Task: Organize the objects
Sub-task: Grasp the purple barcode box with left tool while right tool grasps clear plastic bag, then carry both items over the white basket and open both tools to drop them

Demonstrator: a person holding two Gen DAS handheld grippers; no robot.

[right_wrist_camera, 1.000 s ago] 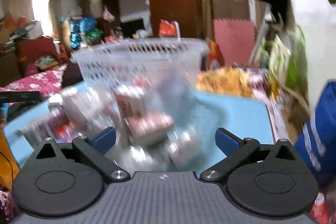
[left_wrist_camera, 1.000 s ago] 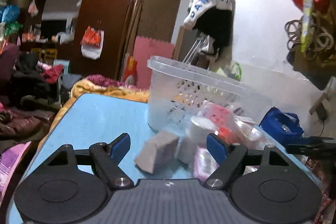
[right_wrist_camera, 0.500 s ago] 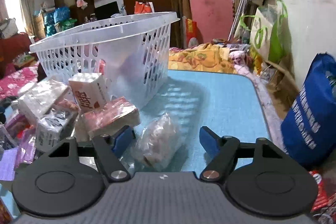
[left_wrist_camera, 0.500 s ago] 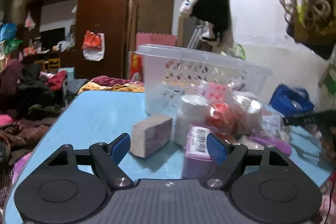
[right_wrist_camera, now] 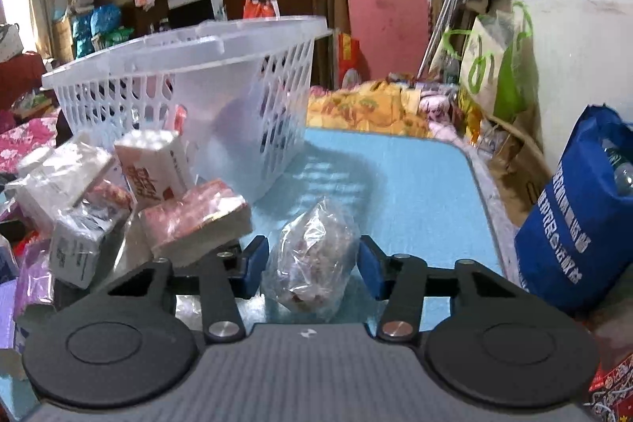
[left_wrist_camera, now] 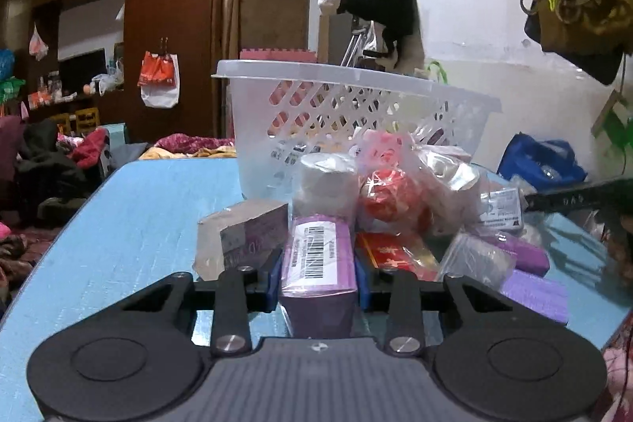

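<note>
A clear plastic basket (left_wrist_camera: 348, 105) stands on the blue table (left_wrist_camera: 150, 208), with a pile of packets in front of it. My left gripper (left_wrist_camera: 318, 275) is shut on a purple box with a barcode label (left_wrist_camera: 318, 263), resting on the table. A grey-purple box (left_wrist_camera: 241, 232) lies just left of it. In the right wrist view the basket (right_wrist_camera: 190, 74) is at the left. My right gripper (right_wrist_camera: 310, 263) is closed around a clear plastic bag of pinkish contents (right_wrist_camera: 312, 256); both pads touch its sides.
A wrapped tissue roll (left_wrist_camera: 326, 180), red packets (left_wrist_camera: 391, 200) and purple packs (left_wrist_camera: 526, 256) crowd beside the left gripper. Pink and white packs (right_wrist_camera: 194, 216) lie left of the right gripper. A blue bag (right_wrist_camera: 577, 224) stands off the table's right edge.
Both grippers moved forward and down to the table and closed: the left onto the purple box, the right onto the clear bag.
</note>
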